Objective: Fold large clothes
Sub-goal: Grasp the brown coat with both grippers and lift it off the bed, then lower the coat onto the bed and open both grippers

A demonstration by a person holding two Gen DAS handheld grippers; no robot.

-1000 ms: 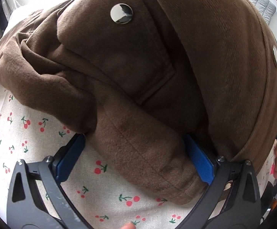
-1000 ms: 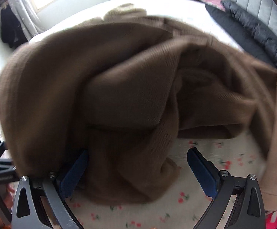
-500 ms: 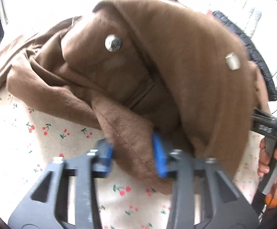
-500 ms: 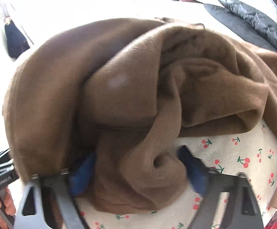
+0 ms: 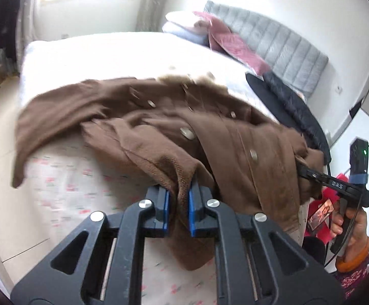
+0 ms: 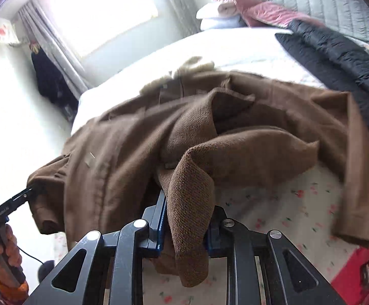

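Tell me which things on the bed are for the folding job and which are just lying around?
For the job:
- brown coat, spread on the cherry-print sheet
- left gripper, shut on a bunch of coat
- right gripper, shut on another bunch

Just lying about:
- black puffer jacket
- pink quilt
- white pillows
- grey headboard

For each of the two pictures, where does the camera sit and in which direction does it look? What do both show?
Left wrist: sits on the left gripper, looks along its fingers across the bed to the headboard; the right hand and its gripper show at right.
Right wrist: sits on the right gripper, looks across the bed toward the window; the left hand shows at left.
Shared: the brown coat, clamped by both grippers, the black jacket and the cherry-print sheet.
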